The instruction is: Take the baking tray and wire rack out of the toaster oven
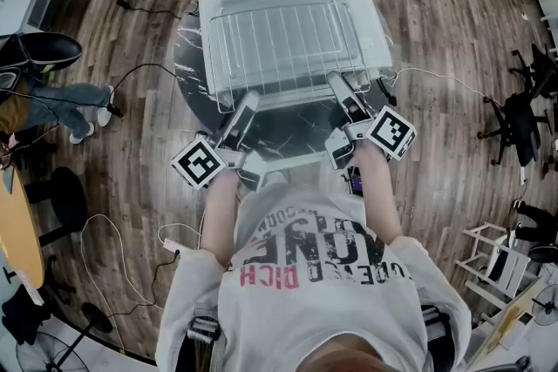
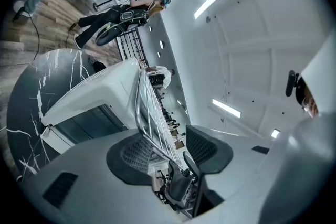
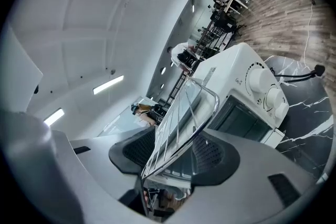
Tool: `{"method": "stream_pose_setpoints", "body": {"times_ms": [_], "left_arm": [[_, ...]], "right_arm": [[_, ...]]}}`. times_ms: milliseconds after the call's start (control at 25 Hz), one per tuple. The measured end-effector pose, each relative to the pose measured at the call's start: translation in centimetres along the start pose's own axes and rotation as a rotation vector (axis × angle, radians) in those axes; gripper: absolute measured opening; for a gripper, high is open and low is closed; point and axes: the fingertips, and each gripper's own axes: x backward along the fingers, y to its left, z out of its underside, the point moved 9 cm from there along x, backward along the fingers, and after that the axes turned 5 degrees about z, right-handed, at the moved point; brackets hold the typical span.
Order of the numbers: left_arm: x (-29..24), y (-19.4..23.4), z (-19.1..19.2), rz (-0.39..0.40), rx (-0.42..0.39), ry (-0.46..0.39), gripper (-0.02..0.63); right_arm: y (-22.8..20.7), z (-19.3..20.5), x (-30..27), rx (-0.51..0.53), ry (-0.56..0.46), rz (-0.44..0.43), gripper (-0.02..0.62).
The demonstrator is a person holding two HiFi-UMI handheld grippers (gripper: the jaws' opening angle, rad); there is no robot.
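wire rack (image 1: pixel 288 35) lies crosswise atop toaster oven (image 1: pixel 373 22), near rail between the spread, unpinching jaws of left hand-held gripper (image 1: pixel 247 105) and right hand-held gripper (image 1: pixel 339 84)

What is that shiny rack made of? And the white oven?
The wire rack looks like bare polished metal: thin silvery rods that glint under the lights. The toaster oven has a smooth white shell, either painted metal or plastic; the look alone cannot settle which.
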Motion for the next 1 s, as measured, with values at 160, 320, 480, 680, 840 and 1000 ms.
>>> {"method": "stream_pose_setpoints", "body": {"times_ms": [160, 320, 480, 680, 840, 1000], "left_arm": [[0.3, 0.0, -0.2, -0.003, -0.002, -0.001, 0.173], [0.5, -0.2, 0.0, 0.003, -0.001, 0.0, 0.176], [1.4, -1.1, 1.1, 0.008, -0.007, 0.003, 0.179], [2.2, -1.8, 2.5, 0.016, -0.017, -0.008, 0.181], [2.2, -2.0, 2.7, 0.006, -0.019, -0.01, 0.195], [2.4, -2.0, 3.1, 0.003, -0.021, 0.0, 0.232]], "right_arm": [[0.0, 0.0, 0.2, 0.0, -0.007, 0.002, 0.195], [0.1, 0.1, 0.5, 0.004, -0.003, -0.013, 0.196], [0.4, 0.4, 2.2, 0.003, -0.01, -0.054, 0.198], [-0.1, 0.5, 4.2, 0.022, -0.015, -0.068, 0.198], [-0.3, 0.4, 4.8, 0.011, -0.011, -0.056, 0.198], [0.0, 0.8, 4.9, -0.013, -0.006, -0.1, 0.198]]}}
